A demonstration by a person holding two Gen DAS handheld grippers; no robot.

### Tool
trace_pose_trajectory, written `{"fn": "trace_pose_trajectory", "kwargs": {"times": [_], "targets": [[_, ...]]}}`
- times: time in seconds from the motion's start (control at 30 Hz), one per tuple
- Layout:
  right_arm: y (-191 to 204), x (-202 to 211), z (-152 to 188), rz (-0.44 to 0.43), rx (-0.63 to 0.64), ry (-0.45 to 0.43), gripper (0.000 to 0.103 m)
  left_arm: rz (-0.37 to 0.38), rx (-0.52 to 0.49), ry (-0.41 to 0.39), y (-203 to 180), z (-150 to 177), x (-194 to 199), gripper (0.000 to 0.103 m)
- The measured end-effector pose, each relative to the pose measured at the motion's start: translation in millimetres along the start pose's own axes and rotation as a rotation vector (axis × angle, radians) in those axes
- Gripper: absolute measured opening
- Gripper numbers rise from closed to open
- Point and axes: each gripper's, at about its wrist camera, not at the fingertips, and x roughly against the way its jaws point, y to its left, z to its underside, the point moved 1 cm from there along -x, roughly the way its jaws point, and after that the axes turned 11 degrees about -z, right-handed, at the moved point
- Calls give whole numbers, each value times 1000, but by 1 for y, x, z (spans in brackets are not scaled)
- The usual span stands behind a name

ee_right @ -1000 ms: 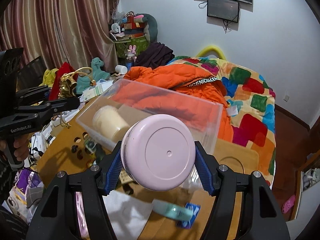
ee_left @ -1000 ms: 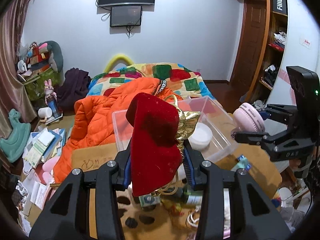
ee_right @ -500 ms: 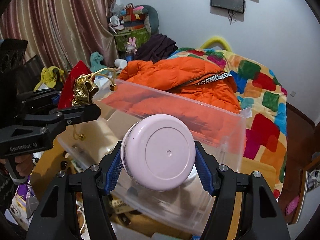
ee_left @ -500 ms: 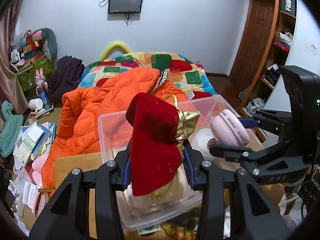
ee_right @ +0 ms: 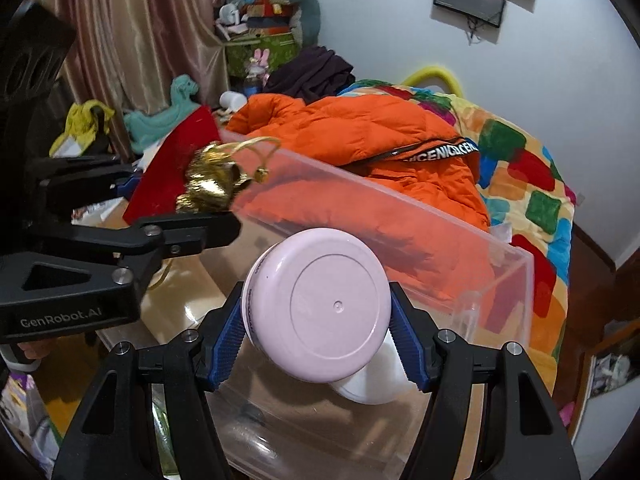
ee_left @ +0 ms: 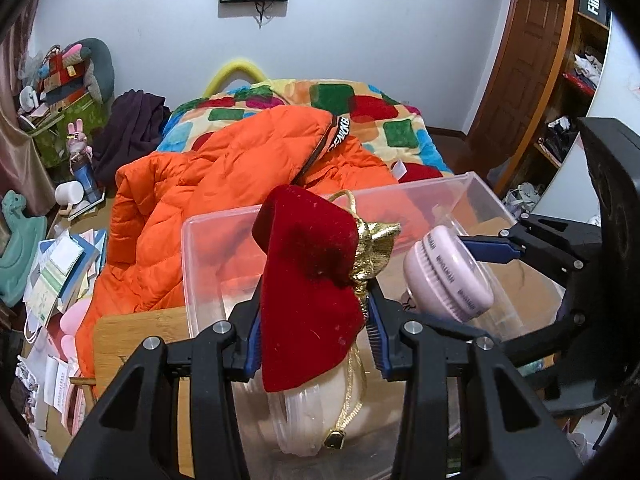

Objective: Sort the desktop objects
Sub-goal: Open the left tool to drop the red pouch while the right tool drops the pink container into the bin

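Observation:
My left gripper (ee_left: 314, 332) is shut on a red velvet pouch (ee_left: 310, 292) with a gold neck and cord, held over the clear plastic bin (ee_left: 208, 224). My right gripper (ee_right: 318, 344) is shut on a round pink jar (ee_right: 320, 312), also over the bin (ee_right: 500, 248). The jar (ee_left: 448, 272) and the right gripper (ee_left: 492, 276) show at the right of the left wrist view. The pouch (ee_right: 176, 172) and left gripper (ee_right: 192, 220) show at the left of the right wrist view. A cream jar (ee_left: 316, 412) and a white jar (ee_right: 372, 384) lie in the bin.
An orange jacket (ee_left: 224, 184) lies on a colourful bedspread (ee_left: 360, 108) behind the bin. Books and papers (ee_left: 60, 272) litter the floor at the left. A wooden shelf unit (ee_left: 576, 64) stands at the right. The bin rests on a wooden desk (ee_left: 136, 340).
Both grippers have moved forward and down over the bin with their objects. The bin now fills the lower part of both views.

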Motion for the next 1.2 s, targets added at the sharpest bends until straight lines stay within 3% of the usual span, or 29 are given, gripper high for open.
{"fn": "trace_pose_trajectory", "kwargs": {"times": [0.27, 0.7, 0.83, 1.2], "targets": [[5, -11, 0, 25, 30, 23, 63, -6, -15, 27, -2, 1, -10, 48], [7, -7, 1, 71, 36, 7, 64, -35, -51, 14, -8, 1, -8, 69], [7, 1, 3, 91, 40, -6, 71, -31, -57, 18, -8, 0, -6, 71], [7, 40, 9, 169, 42, -65, 79, -39, -64, -11, -15, -1, 18, 78]]}}
